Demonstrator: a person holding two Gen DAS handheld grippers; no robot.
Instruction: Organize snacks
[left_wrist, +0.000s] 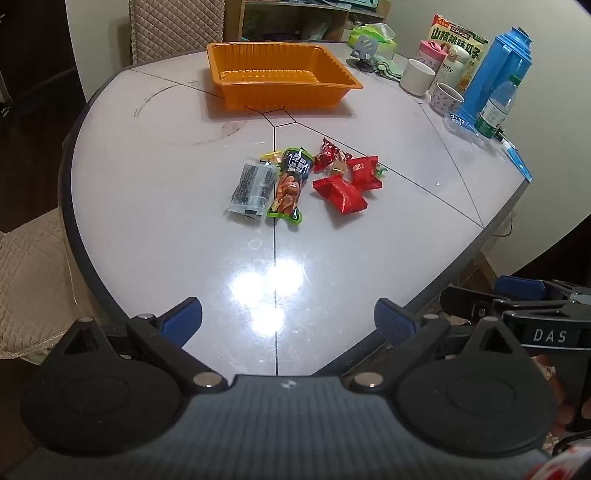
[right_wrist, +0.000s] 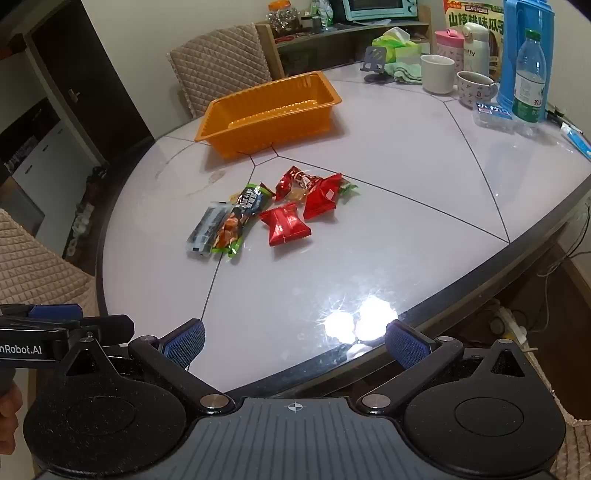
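Snacks (left_wrist: 303, 181) nr orange tray (left_wrist: 280, 94)

Left wrist view: set low at near edge of tabletop (left_wrist: 147, 221), looking forward and down between fingers of left tool (left_wrist: 288, 321); snack pile (left_wrist: 303, 181) mid-distance, orange tray (left_wrist: 280, 75) beyond. Right wrist view: same near edge, further right, angled leftward across right tool (right_wrist: 295, 341). Shared: pile, tray, clutter at far right. Each view catches the other tool at its side edge.
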